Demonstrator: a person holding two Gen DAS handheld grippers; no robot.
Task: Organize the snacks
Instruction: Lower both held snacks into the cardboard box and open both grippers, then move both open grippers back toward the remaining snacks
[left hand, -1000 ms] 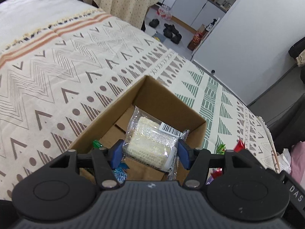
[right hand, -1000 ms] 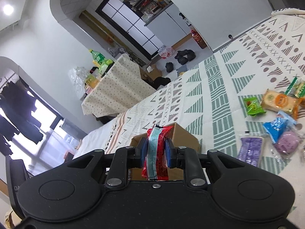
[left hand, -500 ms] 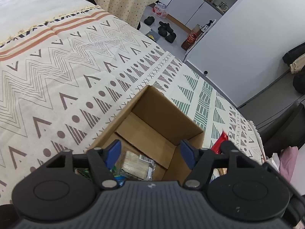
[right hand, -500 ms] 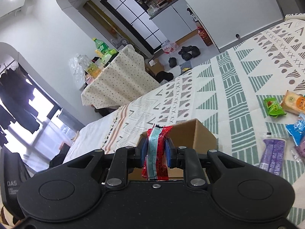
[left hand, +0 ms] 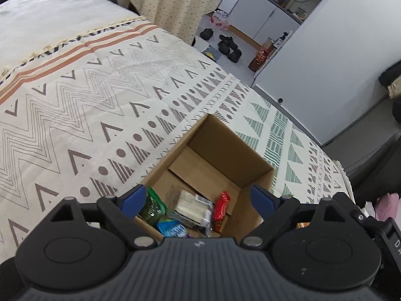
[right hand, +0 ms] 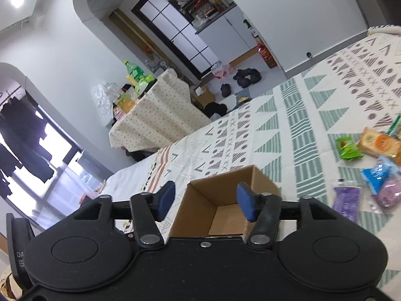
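Observation:
An open cardboard box (left hand: pixel 220 148) (right hand: pixel 225 188) stands on the patterned bedspread. Inside it lie a clear-wrapped pale wafer pack (left hand: pixel 193 204), a red snack packet (left hand: pixel 221 207), a green packet (left hand: pixel 153 207) and a blue packet (left hand: pixel 171 228). My left gripper (left hand: pixel 198 199) hovers over the box, its jaws opening wide with nothing between them. My right gripper (right hand: pixel 204 202) hangs above the box's near rim, its jaws also opening and empty. More snacks lie to the right on the spread: a green packet (right hand: pixel 348 148), an orange-labelled pack (right hand: pixel 378 145), a blue packet (right hand: pixel 376 175) and a purple bar (right hand: pixel 347 200).
The bedspread (left hand: pixel 100 105) stretches wide to the left of the box. Beyond the bed stand a cloth-covered table (right hand: pixel 155 115) with bottles, shoes on the floor (left hand: pixel 228 47) and white cabinets (left hand: pixel 260 17). A window (right hand: pixel 37 155) is at the far left.
The left gripper let go of the wafer pack, which dropped into the box, and rose with its jaws spreading. The right gripper released the red packet, which now lies in the box.

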